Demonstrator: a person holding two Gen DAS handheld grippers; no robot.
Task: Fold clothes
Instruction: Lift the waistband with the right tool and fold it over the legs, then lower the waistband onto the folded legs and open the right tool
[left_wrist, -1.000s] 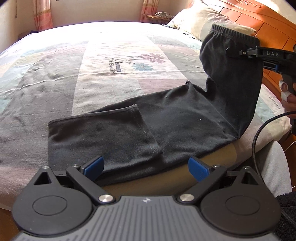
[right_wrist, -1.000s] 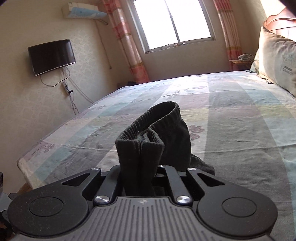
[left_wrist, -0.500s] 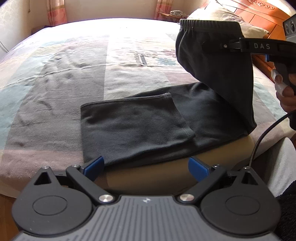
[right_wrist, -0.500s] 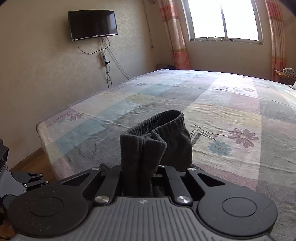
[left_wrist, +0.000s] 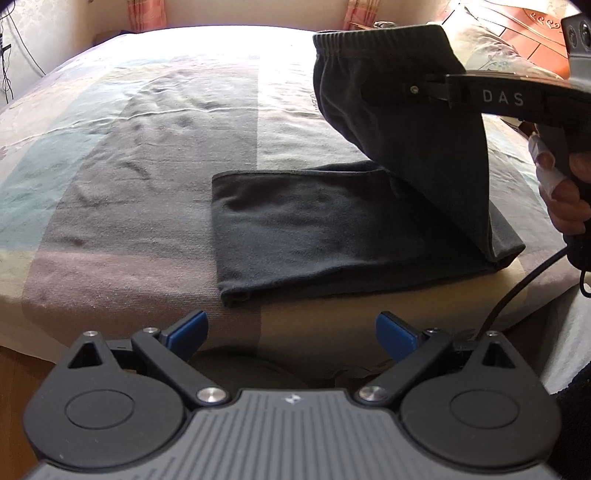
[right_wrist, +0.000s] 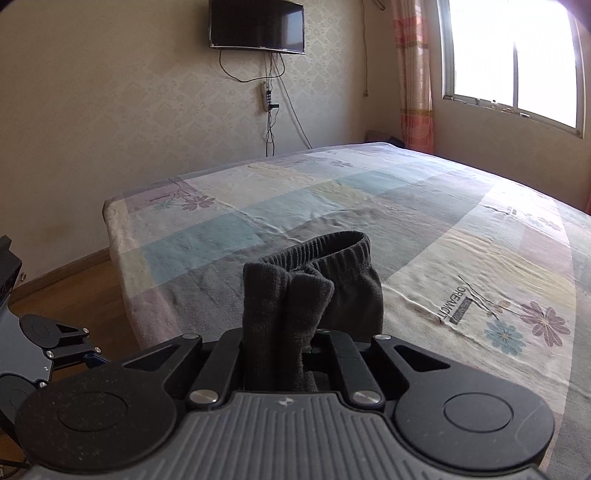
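1. Nearest me, my left tool (left_wrist: 291, 332) hangs released, its blue pads spread wide with nothing between them, off the near edge of the bed (left_wrist: 110, 206).
2. Just ahead of that left tool lies the folded lower half of the dark trousers (left_wrist: 314, 236), flat on the bed, long axis running across my view from left to right.
3. The free near-left corner of that folded part sits straight in front of the left tool, so the left is the nearer one to pin or smooth it.
4. Over on the right, my right tool (right_wrist: 280, 325) is clenched on the bunched waistband (right_wrist: 332, 254), and from the left camera I see it holding that end (left_wrist: 369, 51) up above the flat part.
5. The lifted cloth slopes down from the right tool to the fold line at the far right of the garment.
6. My read: the waistband has to travel leftward along that long axis to land on the flat half.
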